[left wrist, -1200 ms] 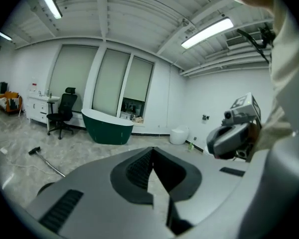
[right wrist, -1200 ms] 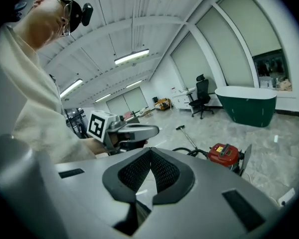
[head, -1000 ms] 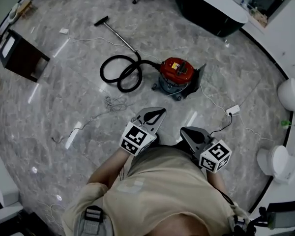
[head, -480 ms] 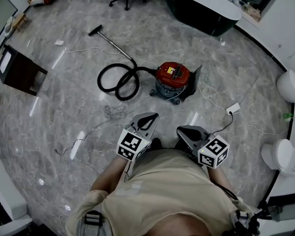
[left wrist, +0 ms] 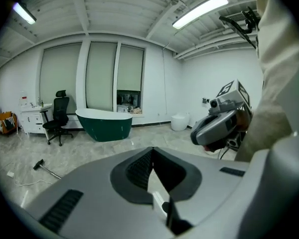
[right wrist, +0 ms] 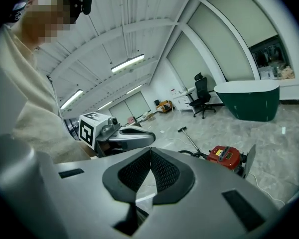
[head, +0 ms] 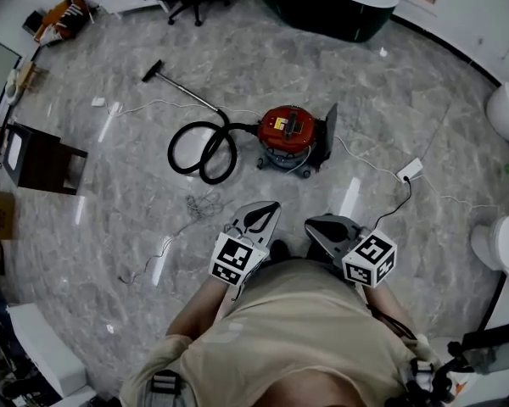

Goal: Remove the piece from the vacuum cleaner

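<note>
Because a wide stretch of grey marble floor [head: 110, 185] is left between the tongs & the red round vacuum cleaner [head: 287, 132], the step in hand is judged to be the walk-up, w/ the real job not begun. The vac is set mid-floor, well apart from both tongs. A black bendy hose [head: 200, 151] is coiled just beside it & is joined to a thin metal pipe [head: 191, 91] w/ a black floor brush [head: 152, 71] at the far end. Which piece is meant can't be told; the hose or pipe is guessed. The left gripper [head: 271, 205] & right gripper [head: 310, 225] are held low, close to the person's beige shirt [head: 297, 329]. Both are pinched closed w/ nothing between the jaws. For the next move, the vac has to be reached first. Then the jaws have to be opened, one pair prob. to steady the body, the other to pull the piece off.

Head view: the whole layout is given from above, incl. a white plug block [head: 410, 170] on a thin cord, but the jaw tips are shown small. Left gripper view: a dark green bathtub [left wrist: 103, 126] & black office chair [left wrist: 57, 116] are shown. The vac isn't seen there, only the brush end. Right gripper view: the vac is seen past the closed jaws, low & right, w/ a dark flat panel [right wrist: 249, 159] stood at its side.
</note>
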Tool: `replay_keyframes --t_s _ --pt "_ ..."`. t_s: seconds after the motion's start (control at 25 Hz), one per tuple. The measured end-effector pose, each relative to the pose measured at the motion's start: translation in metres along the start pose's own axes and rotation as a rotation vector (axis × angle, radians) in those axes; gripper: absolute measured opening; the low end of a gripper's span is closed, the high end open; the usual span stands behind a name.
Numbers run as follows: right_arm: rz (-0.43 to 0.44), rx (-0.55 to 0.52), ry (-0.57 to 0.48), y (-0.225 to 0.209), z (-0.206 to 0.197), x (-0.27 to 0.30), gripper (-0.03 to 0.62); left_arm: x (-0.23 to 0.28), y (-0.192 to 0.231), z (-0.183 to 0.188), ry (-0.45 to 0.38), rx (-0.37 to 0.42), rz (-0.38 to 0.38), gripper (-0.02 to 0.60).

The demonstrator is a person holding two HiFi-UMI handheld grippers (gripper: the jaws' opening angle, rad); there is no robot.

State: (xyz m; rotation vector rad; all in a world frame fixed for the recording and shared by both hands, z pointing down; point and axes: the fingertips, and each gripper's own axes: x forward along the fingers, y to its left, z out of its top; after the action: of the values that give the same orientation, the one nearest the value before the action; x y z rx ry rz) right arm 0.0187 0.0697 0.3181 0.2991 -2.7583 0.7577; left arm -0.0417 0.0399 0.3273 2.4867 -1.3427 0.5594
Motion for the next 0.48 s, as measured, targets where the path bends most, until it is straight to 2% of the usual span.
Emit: replay_keyframes --t_s 0.24,0.48 --pt "0.024 0.085 -0.026 -0.064 0.000 -0.038 0.002 0.065 -0.018 0.032 0.038 0.016 -0.018 0.003" --pt "0.086 0.110 -0.002 -0.116 0.006 -0.062 0.002 0.104 -0.019 0.067 0.045 0.030 0.069 0.003"
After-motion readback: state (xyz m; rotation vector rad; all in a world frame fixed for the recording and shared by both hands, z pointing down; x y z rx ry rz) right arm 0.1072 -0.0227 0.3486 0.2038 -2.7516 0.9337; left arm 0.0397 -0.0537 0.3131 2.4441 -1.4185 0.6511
